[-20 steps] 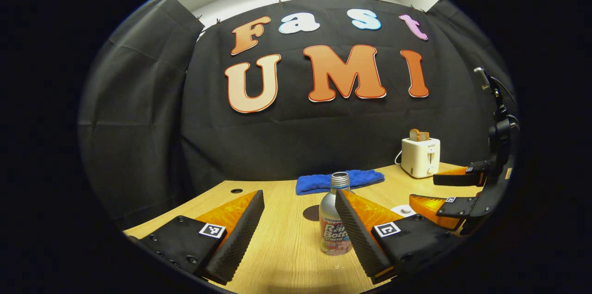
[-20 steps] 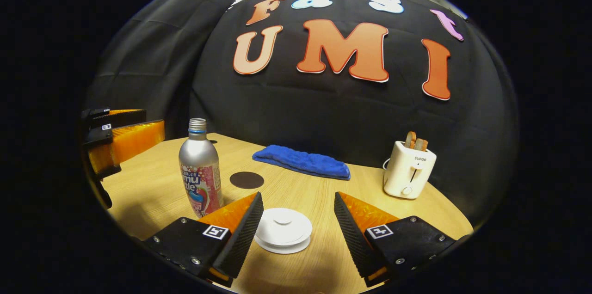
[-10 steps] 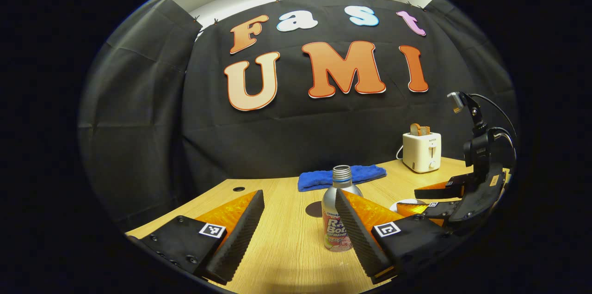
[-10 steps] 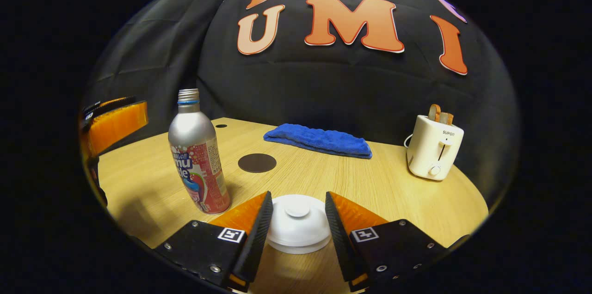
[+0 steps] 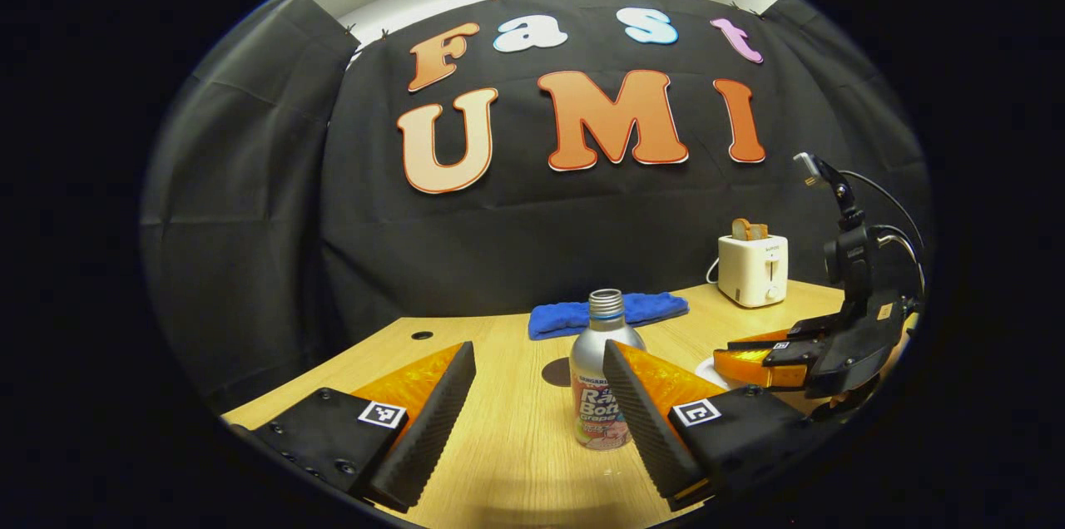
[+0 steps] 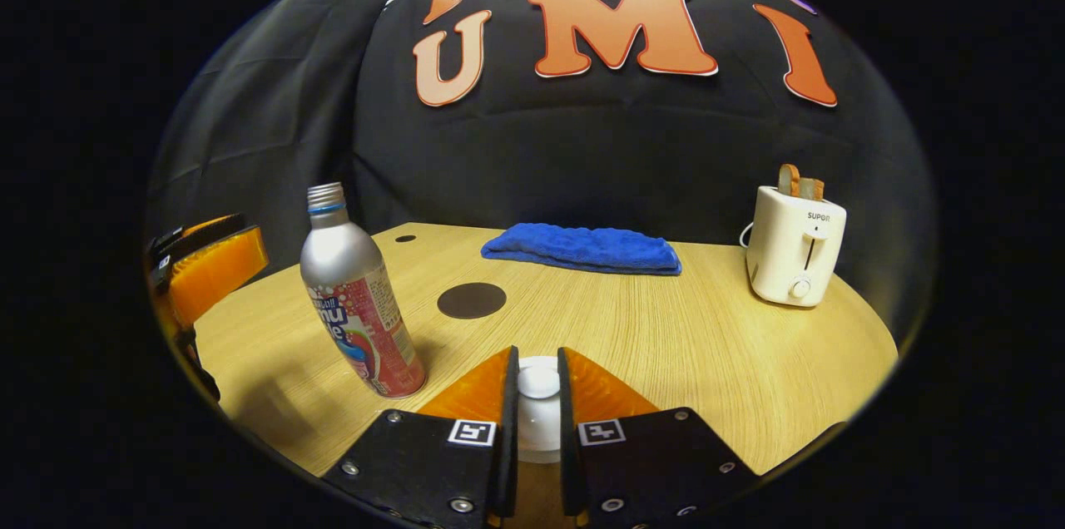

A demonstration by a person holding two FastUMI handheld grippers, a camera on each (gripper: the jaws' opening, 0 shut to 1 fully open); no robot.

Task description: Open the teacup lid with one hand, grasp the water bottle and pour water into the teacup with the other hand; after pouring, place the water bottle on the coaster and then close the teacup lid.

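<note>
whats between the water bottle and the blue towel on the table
The dark round coaster lies on the bare wood between the water bottle and the blue towel, touching neither, in the right gripper view.

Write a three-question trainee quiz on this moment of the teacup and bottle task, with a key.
1. True or false: the right gripper has its fingers closed on the knob of the teacup lid.
2. Which thing stands between the left gripper's open fingers, untouched? A) toaster B) water bottle C) blue cloth
3. Fill in: the dark round coaster lies on the table with ____ on it.

Key
1. True: both fingers press the knob.
2. B: the water bottle stands upright near one finger; the toaster and blue cloth sit farther back.
3. Nothing.
</note>
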